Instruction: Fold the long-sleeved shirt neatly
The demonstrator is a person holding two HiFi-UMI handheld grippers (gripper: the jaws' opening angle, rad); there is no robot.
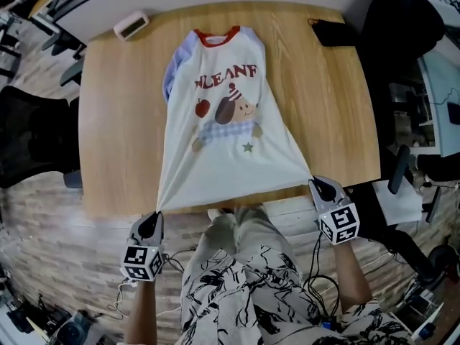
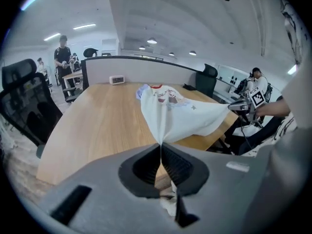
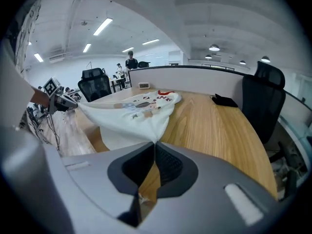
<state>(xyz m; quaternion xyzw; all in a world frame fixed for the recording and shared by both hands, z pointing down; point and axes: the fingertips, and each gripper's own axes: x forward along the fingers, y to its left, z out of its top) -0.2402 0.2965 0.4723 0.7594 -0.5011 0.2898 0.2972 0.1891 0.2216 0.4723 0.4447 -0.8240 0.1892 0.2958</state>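
Shirt: one shirt (image 1: 215,121), print up, lies along the middle of the table (image 1: 108,121). Its collar is toward the table's far edge, and its hem is lifted off the near edge.
Left gripper: the left gripper (image 1: 153,220) is clamped tight on the hem's left corner, just off the table's near edge.
Right gripper: the right gripper (image 1: 317,185) is clamped tight on the hem's right corner, also just off the near edge.
Step in hand: probably the hem-to-collar fold.
Doing it well: keep the hem taut and both corners level. Carry them together over the table toward the collar, so that the edges line up and no crease is trapped.
Sleeves: one lilac sleeve (image 1: 172,70) is bunched on the table beside the body. I cannot make out the other.
Count: one shirt, two grippers and one table. One white box (image 1: 131,24) and one black pouch (image 1: 332,31) sit at the table's far corners.
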